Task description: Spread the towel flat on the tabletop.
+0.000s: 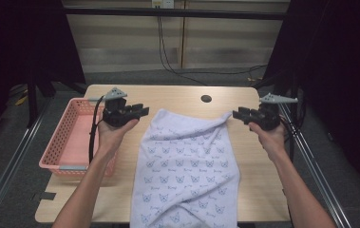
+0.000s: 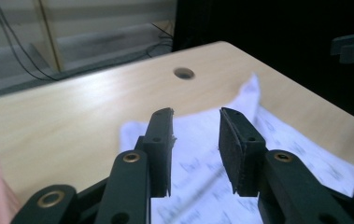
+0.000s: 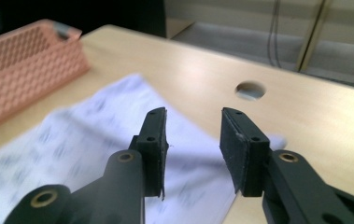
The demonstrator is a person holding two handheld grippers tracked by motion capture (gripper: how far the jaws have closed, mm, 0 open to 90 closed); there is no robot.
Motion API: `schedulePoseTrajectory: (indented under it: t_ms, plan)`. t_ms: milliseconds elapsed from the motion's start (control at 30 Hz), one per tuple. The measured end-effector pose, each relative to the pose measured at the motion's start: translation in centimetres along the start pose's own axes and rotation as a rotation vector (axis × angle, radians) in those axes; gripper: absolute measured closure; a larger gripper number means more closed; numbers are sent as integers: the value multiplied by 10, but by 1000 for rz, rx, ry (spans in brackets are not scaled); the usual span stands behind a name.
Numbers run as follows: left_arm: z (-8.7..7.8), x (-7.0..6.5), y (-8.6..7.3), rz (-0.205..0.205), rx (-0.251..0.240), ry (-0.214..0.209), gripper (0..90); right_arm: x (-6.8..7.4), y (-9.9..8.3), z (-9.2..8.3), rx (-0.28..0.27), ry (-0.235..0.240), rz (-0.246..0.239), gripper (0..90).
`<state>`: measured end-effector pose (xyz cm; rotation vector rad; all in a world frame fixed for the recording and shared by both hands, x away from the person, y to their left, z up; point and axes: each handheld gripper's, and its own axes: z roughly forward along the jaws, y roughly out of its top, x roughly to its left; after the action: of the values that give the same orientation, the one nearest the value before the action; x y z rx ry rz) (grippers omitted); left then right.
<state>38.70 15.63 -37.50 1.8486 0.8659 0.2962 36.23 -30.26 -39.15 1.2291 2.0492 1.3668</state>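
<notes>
1. A soft white cloth printed with small blue cat faces (image 1: 187, 166) lies rumpled on the pale wooden tabletop (image 1: 177, 97).
2. Both the left gripper (image 1: 142, 111) and right gripper (image 1: 237, 114) have their fingers parted, empty, at its far corners.
3. A pink perforated plastic basket (image 1: 66, 137) sits left.

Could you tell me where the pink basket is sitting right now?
In the high view, the pink basket sits at the table's left edge, just left of the left gripper.
</notes>
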Motion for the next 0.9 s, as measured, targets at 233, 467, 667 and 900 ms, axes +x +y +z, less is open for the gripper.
schedulePoseTrajectory:
  t_ms: [233,467,667,900]
  plan:
    - [-17,-35,-37,32,45,-102,686,51,-58,-22,141,132,-85,568]
    - [-26,-54,-100,4,169,-162,700,80,-125,-34,314,202,-79,537]
    - [-15,-58,-136,24,303,-163,678,86,-148,-34,410,205,-110,529]
    - [-2,-55,-151,45,348,-99,604,86,-147,-30,393,128,-233,663]
